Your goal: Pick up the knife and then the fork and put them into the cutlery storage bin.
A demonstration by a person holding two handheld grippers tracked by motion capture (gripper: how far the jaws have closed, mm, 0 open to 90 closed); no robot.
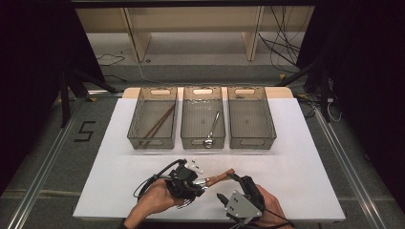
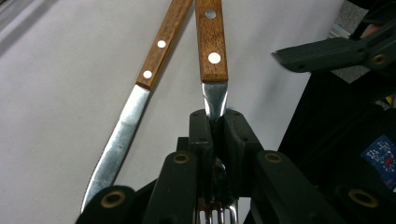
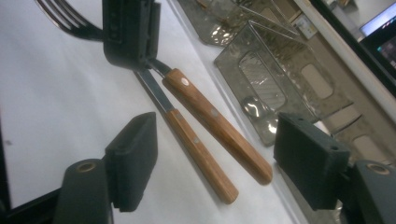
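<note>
Near the surface's front edge, your left gripper clamps the wooden-handled steel fork, lifting it from the matching knife; your right gripper waits, jaws wide.

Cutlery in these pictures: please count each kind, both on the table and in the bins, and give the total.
Chopsticks, in the left bin: 2
Spoon, in the middle bin: 1
Fork, wooden handle, held in the left gripper: 1
Knife, wooden handle, lying on the table: 1
Total: 5
</note>
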